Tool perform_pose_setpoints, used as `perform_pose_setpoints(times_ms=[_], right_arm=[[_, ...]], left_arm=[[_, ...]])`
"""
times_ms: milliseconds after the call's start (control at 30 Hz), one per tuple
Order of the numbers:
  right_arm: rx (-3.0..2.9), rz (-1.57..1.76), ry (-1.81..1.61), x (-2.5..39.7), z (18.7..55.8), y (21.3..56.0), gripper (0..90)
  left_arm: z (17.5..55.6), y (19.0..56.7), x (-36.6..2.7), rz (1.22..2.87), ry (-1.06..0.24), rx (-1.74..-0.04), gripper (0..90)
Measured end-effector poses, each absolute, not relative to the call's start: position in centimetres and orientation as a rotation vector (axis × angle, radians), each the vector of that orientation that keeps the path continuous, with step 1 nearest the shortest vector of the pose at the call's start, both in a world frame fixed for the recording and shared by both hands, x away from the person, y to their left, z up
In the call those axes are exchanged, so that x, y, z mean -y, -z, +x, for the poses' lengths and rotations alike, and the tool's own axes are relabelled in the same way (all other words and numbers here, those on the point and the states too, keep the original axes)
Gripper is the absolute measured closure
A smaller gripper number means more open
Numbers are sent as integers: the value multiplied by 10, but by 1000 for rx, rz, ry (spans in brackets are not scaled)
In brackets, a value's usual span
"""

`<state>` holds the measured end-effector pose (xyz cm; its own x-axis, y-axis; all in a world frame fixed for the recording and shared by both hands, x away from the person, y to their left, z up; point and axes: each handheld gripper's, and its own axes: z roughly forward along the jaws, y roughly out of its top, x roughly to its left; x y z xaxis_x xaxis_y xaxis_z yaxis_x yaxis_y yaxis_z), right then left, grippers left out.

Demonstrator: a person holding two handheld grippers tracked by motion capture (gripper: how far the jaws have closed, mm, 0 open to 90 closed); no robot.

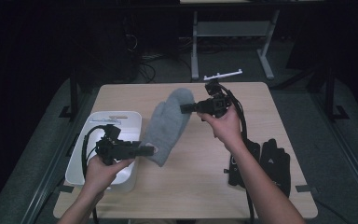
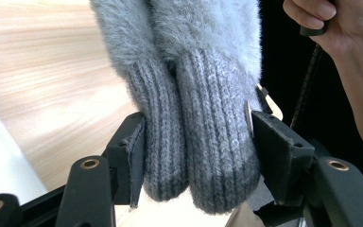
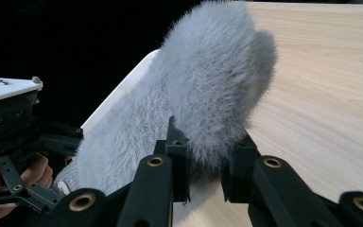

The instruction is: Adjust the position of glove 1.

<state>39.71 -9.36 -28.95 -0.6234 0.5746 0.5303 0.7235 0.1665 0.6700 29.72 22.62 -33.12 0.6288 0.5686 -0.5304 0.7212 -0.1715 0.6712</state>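
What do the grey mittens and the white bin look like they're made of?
The grey mittens look like soft knit, probably wool or acrylic: a fuzzy nap on the body, ribbed stitches at the cuffs. The white bin looks like smooth moulded plastic, with rounded corners and an even matte sheen.

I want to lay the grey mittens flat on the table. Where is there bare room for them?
The pair of fluffy grey knitted mittens hangs between both grippers. Bare wood lies on the light wooden table between the white plastic bin and the black gloves, toward the near edge. The far left corner is also free. The right side, by the gloves and cable, is crowded.
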Motion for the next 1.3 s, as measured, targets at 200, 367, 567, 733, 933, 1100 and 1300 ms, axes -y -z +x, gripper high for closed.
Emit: perform_pose_setpoints(times_ms=[200,367,567,733,933,1100,1300], right_arm=[[2287,-1257,1452,79,403,283,756],[2291,-1233,1440,64,408,279,756],[2308,-1205,1430,46,413,275,756],[2312,-1177,1424,31,418,274,755],[2319,-1150,1403,14,422,276,756],[2313,-1144,1393,1,424,277,756],[2319,-1119,1384,-11,428,278,756]], left_arm=[[296,328,-238,1829,179,-1056,404],[294,324,-251,1819,163,-1073,405],[293,321,-265,1800,145,-1099,405],[290,321,-278,1785,128,-1113,405],[286,324,-289,1759,122,-1149,404],[283,325,-299,1747,116,-1164,405],[281,327,-307,1733,114,-1184,405]])
